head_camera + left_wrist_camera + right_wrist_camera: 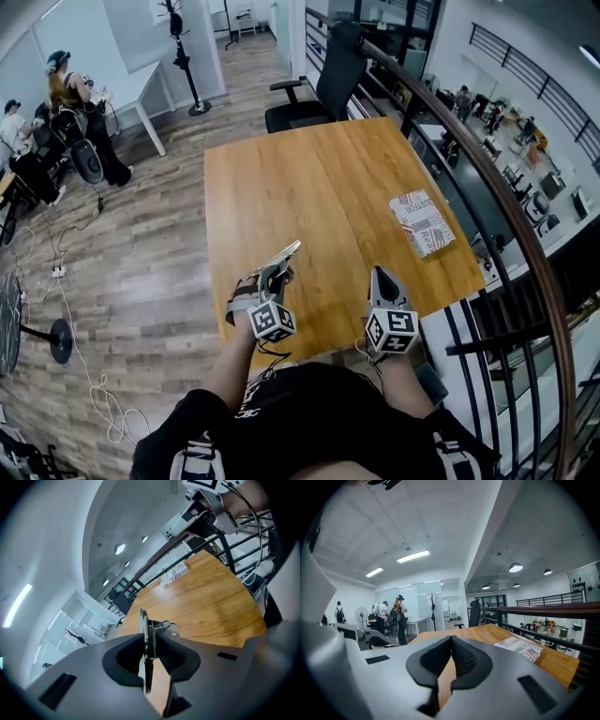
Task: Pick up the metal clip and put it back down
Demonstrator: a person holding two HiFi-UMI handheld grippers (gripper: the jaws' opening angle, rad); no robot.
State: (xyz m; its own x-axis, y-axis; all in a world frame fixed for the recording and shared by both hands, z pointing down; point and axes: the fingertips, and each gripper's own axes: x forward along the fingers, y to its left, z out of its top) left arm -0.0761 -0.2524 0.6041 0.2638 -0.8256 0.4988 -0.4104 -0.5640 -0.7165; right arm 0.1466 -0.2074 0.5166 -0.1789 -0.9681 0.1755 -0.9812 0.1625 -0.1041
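Beside balcony railing (525,234), wooden table (309,187)

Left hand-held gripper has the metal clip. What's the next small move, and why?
Probably lower the left hand-held gripper toward the bare wood of the table, ready to open. Its jaws are clamped on the metal clip, which looks lifted clear of the wood, so only the put-down seems left. The right hand-held gripper is shut and empty.
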